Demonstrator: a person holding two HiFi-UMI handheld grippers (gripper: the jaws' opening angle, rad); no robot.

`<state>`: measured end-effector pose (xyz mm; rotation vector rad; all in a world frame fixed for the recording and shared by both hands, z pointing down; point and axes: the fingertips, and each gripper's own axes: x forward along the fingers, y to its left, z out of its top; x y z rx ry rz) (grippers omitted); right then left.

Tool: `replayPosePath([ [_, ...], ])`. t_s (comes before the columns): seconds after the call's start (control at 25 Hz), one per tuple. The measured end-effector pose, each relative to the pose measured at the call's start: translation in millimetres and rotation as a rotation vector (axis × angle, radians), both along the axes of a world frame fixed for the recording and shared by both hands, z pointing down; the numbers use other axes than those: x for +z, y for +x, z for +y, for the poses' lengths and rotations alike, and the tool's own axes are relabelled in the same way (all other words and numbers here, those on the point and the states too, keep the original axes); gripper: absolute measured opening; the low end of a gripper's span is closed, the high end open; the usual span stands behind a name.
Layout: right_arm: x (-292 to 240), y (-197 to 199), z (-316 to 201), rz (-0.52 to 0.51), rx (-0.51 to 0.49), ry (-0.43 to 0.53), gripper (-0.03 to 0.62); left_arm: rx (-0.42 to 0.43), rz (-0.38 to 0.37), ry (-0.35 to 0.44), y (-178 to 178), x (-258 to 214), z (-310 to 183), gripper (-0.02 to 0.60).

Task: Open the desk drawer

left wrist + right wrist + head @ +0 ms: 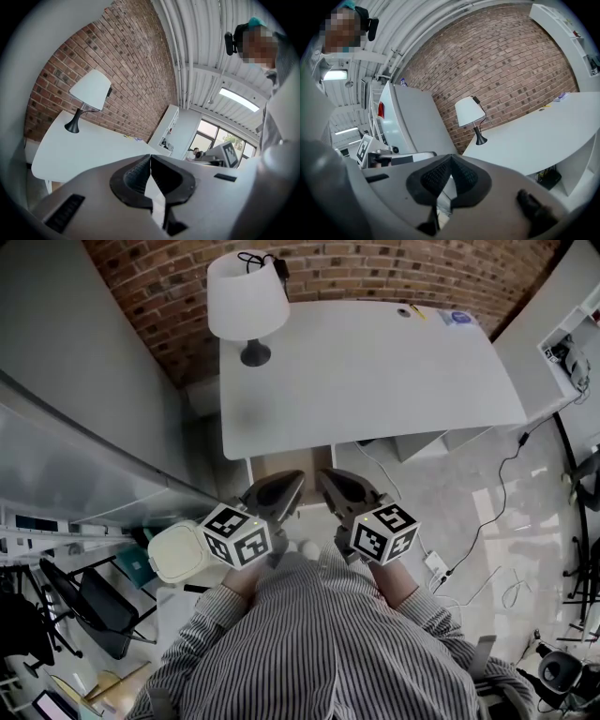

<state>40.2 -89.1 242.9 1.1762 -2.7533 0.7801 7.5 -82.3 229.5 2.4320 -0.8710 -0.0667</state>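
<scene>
Both claws are closed with nothing between their jaws. The left gripper (pixel 296 480) and right gripper (pixel 324 478) are held side by side at the near edge of the white desk (pixel 375 371), tips close together and angled toward each other. The drawer (pixel 286 463) sits under that near edge, just beyond the tips, showing as a tan panel framed in white. I cannot tell if it is pulled out. A white lamp (pixel 246 301) stands on the desk's far left corner, by the brick wall (pixel 375 268).
</scene>
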Motion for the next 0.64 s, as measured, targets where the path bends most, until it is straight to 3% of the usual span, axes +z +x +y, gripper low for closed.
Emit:
replayPosePath([
  [0.24,8,3,1,-0.003,-0.002,-0.030,0.017,-0.003,-0.006,-0.017,4,6,2,0.015],
  [0.64,5,13,-10,0.007,0.021,0.011,0.015,-0.006,-0.011,-0.021,10,11,-4,0.015],
])
